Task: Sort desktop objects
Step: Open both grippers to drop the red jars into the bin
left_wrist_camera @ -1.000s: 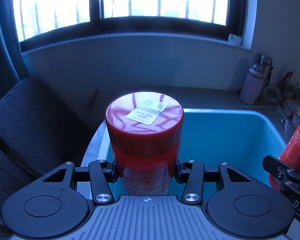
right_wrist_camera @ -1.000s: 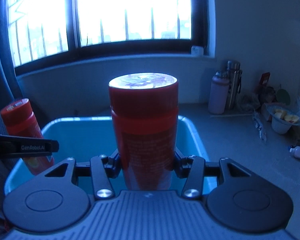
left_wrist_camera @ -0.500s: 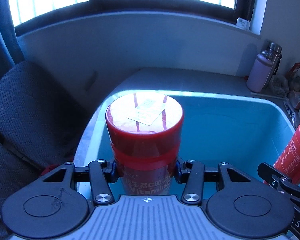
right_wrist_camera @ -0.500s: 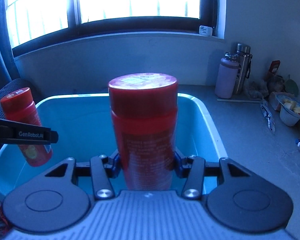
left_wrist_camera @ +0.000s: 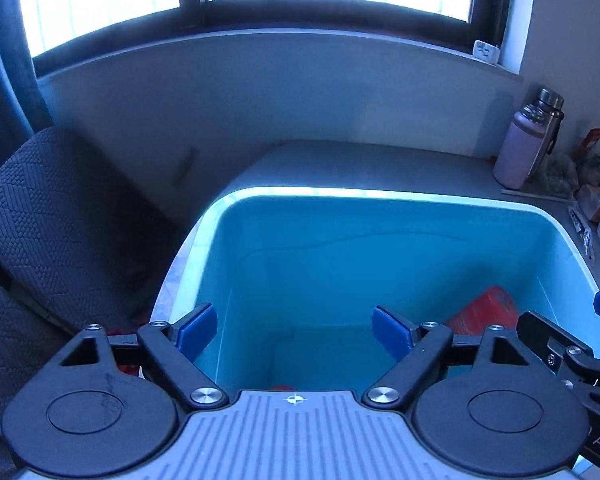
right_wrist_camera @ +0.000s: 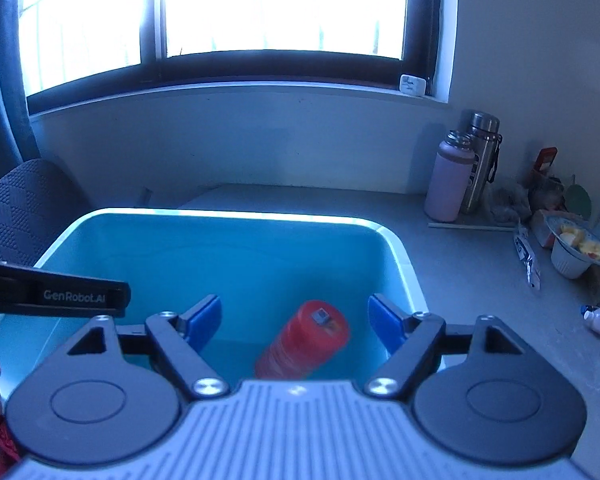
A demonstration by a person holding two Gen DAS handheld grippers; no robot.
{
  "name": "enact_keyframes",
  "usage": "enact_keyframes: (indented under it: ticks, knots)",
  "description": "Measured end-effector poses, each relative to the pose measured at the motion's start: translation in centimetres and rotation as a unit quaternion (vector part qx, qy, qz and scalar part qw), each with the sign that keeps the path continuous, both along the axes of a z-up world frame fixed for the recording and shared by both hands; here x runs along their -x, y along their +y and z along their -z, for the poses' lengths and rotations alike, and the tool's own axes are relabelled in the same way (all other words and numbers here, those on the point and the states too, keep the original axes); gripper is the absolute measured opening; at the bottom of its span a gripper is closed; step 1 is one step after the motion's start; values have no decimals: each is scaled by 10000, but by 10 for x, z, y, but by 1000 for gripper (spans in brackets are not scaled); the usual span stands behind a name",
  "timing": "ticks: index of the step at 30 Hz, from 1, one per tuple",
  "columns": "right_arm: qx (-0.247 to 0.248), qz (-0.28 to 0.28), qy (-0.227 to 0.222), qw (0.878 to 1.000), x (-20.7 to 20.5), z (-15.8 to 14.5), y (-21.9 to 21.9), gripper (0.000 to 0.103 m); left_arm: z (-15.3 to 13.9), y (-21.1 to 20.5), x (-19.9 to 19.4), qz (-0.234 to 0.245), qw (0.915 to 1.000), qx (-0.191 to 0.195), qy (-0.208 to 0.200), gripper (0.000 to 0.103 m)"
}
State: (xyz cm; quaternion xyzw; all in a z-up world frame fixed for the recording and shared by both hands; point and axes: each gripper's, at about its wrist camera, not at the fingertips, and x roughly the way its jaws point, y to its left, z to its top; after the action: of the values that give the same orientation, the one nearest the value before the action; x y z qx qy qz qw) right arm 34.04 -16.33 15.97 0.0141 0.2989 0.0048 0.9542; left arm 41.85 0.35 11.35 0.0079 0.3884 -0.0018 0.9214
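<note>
Both my grippers are spread wide, holding nothing: left gripper [left_wrist_camera: 294, 330] and right gripper [right_wrist_camera: 294, 318], each over the smooth blue plastic bin [right_wrist_camera: 236, 215]. One red cylindrical bottle [right_wrist_camera: 304, 338], blurred and tilted, is inside the bin below my right gripper; another red bottle [left_wrist_camera: 486, 310] shows in the bin's right side on the left cam. Pink flask [right_wrist_camera: 448, 178] and steel flask [right_wrist_camera: 480, 160] stand on the grey desk [right_wrist_camera: 460, 264], well apart from the bin. Textured dark chair [left_wrist_camera: 48, 216] sits left of the bin.

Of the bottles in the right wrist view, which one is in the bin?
The red bottle, tilted inside the blue bin; the pink bottle and steel flask stand upright on the counter.
</note>
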Motion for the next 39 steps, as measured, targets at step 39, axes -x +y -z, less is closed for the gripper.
enact_keyframes:
  ticks: [39]
  knots:
    - [-35,-318,-386,9987,103,-38,-29,85,-57,-18,122,-148,9992,-44,-359,86]
